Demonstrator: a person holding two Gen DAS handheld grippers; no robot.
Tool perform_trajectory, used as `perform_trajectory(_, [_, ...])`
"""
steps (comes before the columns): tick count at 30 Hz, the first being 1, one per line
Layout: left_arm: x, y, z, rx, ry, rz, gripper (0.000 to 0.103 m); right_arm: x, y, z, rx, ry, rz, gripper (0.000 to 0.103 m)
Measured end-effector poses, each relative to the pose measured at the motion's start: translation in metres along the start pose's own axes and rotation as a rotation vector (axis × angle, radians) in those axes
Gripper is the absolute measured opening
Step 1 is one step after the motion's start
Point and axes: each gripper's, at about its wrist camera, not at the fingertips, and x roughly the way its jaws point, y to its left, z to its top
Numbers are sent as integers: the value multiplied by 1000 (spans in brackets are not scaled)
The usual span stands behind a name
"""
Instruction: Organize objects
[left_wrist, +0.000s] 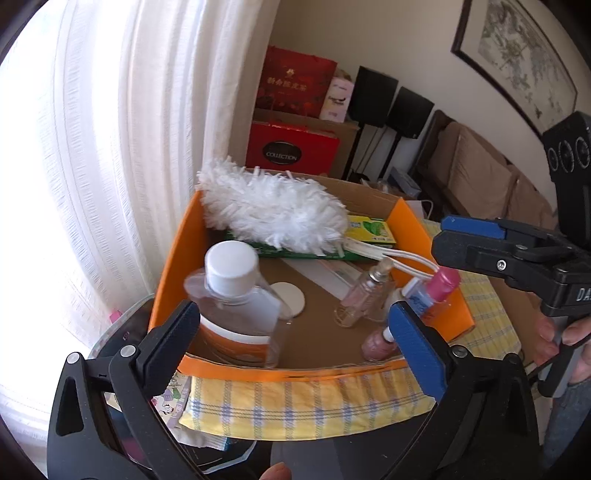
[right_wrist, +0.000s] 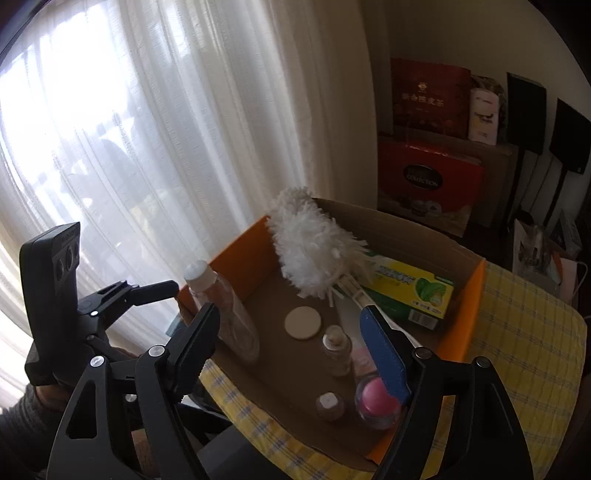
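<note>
- The left gripper (left_wrist: 295, 332) has its fingers spread wide with nothing pinched; the big clear bottle (left_wrist: 236, 295) with the white cap stands upright just beyond its left finger, inside the orange cardboard box (left_wrist: 413, 229).
- The right gripper (right_wrist: 295, 354) is also spread and holds nothing; the pink-capped bottle (right_wrist: 376, 404) sits just inside its right finger, touching or nearly so.
- Ahead between the right fingers stand a small glass bottle (right_wrist: 337, 349) and a short capped bottle (right_wrist: 330, 405), both upright.
- Farther out lies the white duster (left_wrist: 273, 210), its long axis slanting from the box's far corner towards the right gripper, handle end nearest.
- The right hand looks better placed for the small bottles, the left for the big one.
</note>
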Motion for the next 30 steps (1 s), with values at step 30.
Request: perform_trajectory(30, [-22,-109,-24,25,-38,109,103,-132,-81,-121,271,-142,-531,102])
